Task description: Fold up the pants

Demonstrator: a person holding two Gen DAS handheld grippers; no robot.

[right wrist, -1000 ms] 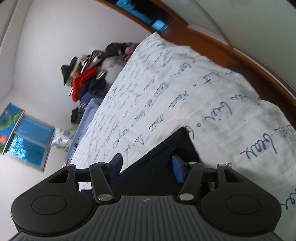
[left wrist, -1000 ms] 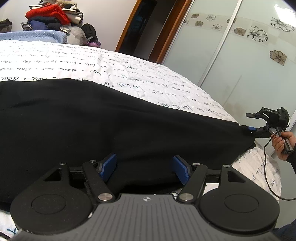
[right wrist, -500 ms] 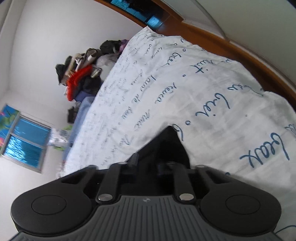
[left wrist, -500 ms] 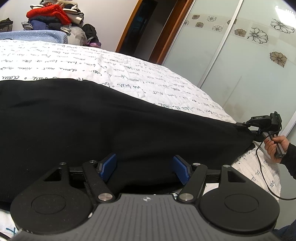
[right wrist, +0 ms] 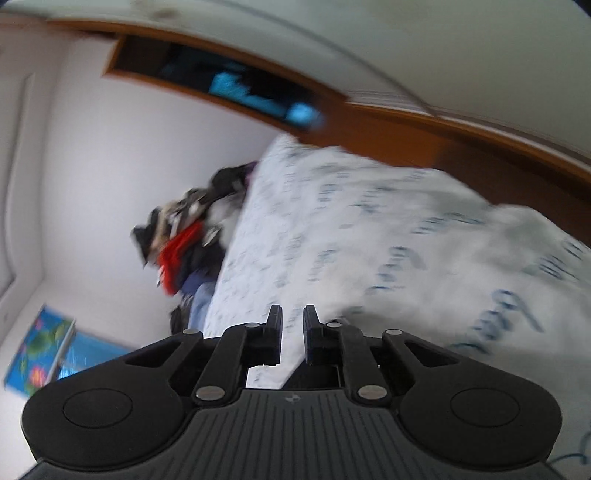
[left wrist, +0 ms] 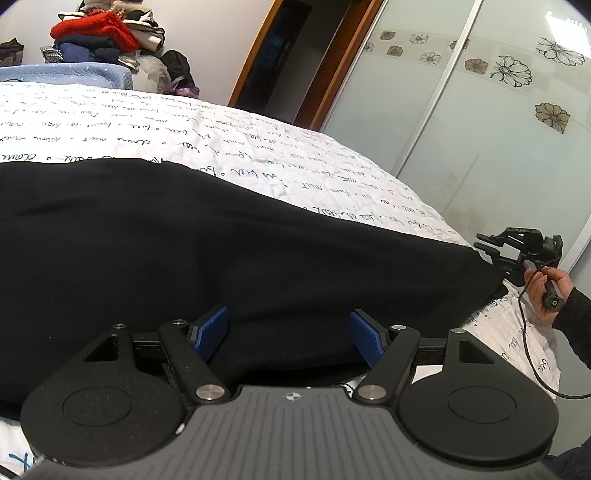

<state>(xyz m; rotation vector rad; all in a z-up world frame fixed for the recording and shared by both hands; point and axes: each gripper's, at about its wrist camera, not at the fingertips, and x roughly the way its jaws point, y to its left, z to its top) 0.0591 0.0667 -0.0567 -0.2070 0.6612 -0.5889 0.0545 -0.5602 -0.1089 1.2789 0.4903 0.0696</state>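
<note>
White quilted bedspread with blue handwriting print (left wrist: 258,147) covers bed. Heap of clothes topped by red knit (left wrist: 99,31) at far end. Frosted sliding doors with flower decals (left wrist: 480,110) alongside.

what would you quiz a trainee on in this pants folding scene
1. True or false: the black pants lie spread on the bed.
2. The left gripper is: A) open above the pants, B) shut on the pants, C) out of view.
3. What colour is the garment on top of the clothes pile beyond the bed?

Key: 1 true; 2 A; 3 red.
</note>
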